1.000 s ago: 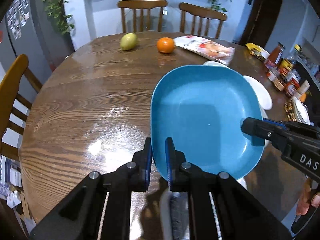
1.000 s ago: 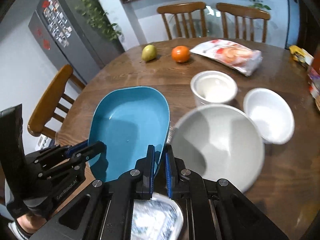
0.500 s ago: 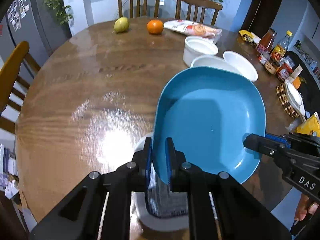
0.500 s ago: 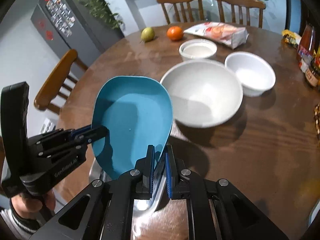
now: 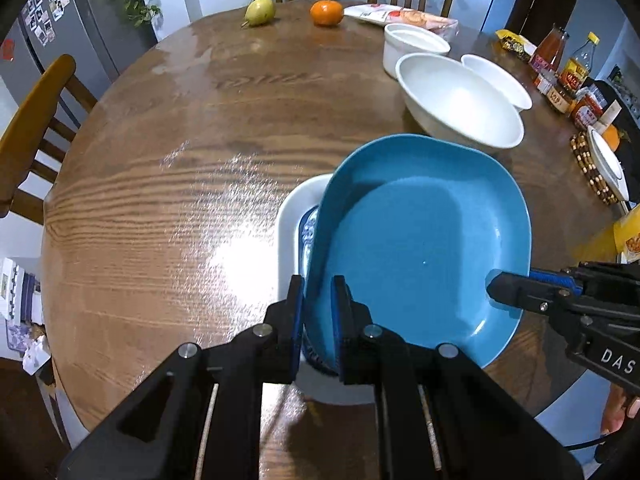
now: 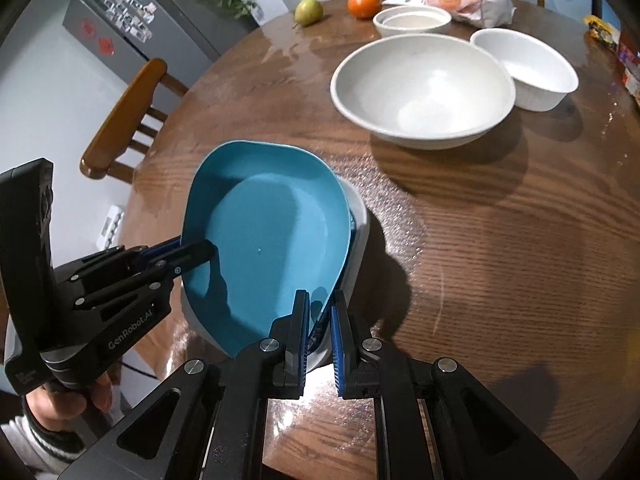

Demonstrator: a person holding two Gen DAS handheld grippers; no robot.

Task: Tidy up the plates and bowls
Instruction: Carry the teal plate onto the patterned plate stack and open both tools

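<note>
A blue plate point(image 5: 420, 240) hangs tilted over a white dish with a blue pattern point(image 5: 294, 216) near the table's front edge. My left gripper point(image 5: 318, 296) is shut on the blue plate's left rim. My right gripper point(image 6: 319, 312) is shut on its opposite rim point(image 6: 328, 300); its tip shows in the left wrist view point(image 5: 496, 282). The blue plate point(image 6: 264, 248) covers most of the white dish point(image 6: 358, 220). A large white bowl point(image 6: 424, 88), a smaller white bowl point(image 6: 528, 68) and a white ramekin point(image 6: 412, 20) stand farther back.
A pear point(image 5: 260, 10), an orange point(image 5: 327, 13) and a snack bag point(image 5: 400, 16) lie at the table's far side. Sauce bottles point(image 5: 568, 76) and a plate on a beaded mat point(image 5: 604, 164) stand at the right. Wooden chairs point(image 6: 124, 120) ring the round table point(image 5: 160, 160).
Both grippers have carried the blue plate back toward the table's front edge and lowered it over the white patterned dish. The bowls now sit farther away.
</note>
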